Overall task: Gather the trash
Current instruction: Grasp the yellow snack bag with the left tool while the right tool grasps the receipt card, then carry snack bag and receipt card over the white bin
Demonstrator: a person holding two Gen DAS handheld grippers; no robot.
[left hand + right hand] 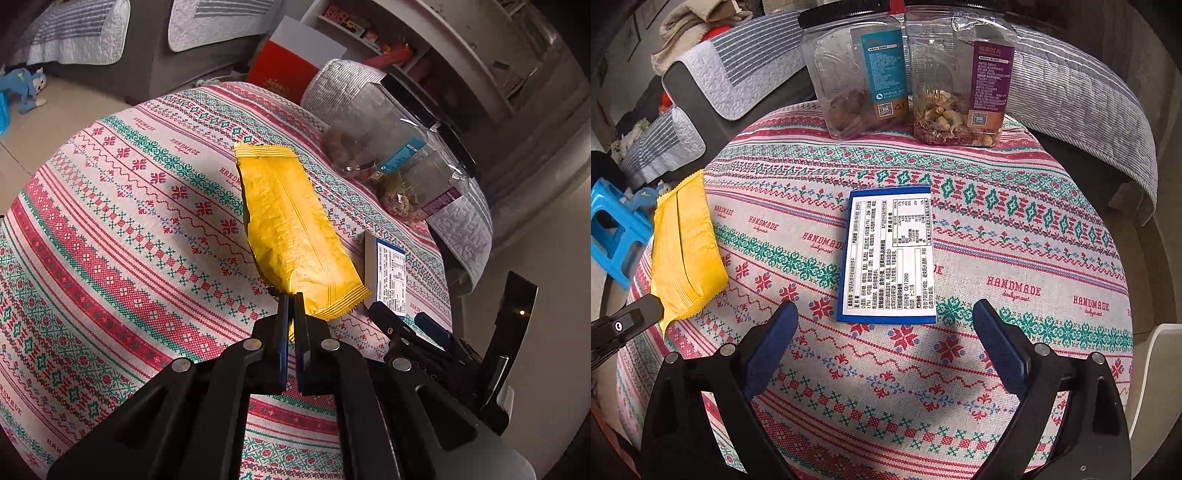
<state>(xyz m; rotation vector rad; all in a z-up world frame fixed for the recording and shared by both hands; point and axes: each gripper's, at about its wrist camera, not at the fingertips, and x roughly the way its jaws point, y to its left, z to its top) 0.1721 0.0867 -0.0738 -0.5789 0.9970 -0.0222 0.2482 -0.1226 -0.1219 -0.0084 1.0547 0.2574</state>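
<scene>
Left wrist view: left gripper (291, 299) is clenched on the near crimped end of the yellow wrapper (295, 225), which sticks out away from the camera over the patterned tablecloth (122, 221). It looks lifted clear of the cloth, though I can't be sure the far end is off. Thin foil film, very light, limp and a bit slick; the crimp seam is the right place to pinch, since the body would just crumple and slip.

Right wrist view: right gripper (884, 317) is released, jaws spread wide, nothing between them, hovering just near of the blue-edged flat box (888, 254). The box lies label-up in the middle of the table, apart from the two clear jars (908, 74) at the far edge. Likely light stiff card, lying flat, so little to grab from above. Best guess: straddle the short width and take it by the long edges, or catch the near end.
</scene>
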